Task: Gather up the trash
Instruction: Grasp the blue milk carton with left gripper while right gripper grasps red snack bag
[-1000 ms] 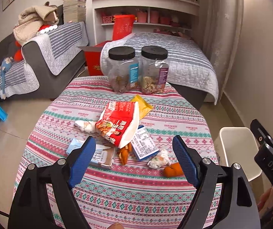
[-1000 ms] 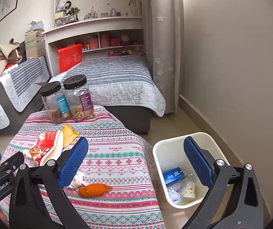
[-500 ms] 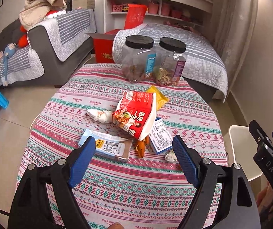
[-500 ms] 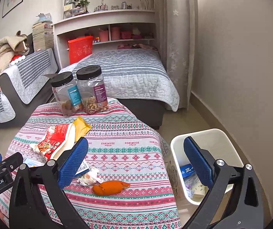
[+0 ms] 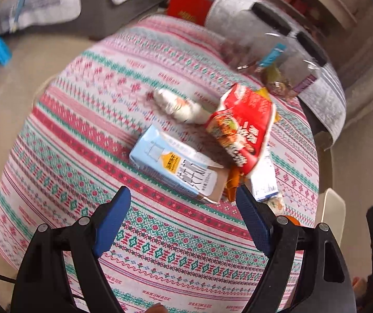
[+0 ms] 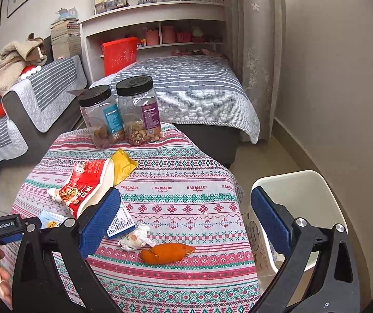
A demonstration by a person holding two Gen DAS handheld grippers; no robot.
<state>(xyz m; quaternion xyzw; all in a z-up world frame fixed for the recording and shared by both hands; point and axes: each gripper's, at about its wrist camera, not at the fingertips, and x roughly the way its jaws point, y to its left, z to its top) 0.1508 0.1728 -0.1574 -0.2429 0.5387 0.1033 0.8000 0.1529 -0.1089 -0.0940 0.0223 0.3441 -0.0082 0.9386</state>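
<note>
The flattened pale-blue cardboard milk carton (image 5: 176,165) lies mid-table on the patterned pink-and-green tablecloth (image 5: 82,120), touching the red crinkly snack bag (image 5: 241,127); it looks light and fairly stiff, best pinched across its narrow width near the torn brown end. The left gripper (image 5: 184,208) hangs just short of the carton, its 2 blue pads wide apart and empty, while the right gripper (image 6: 186,211), also spread and holding nothing, hovers well away toward the white plastic bin (image 6: 317,182).

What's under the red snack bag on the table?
Under the red bag: a yellow wrapper pokes out at its far end, a white label at its near end. Anything else beneath is hidden.
</note>
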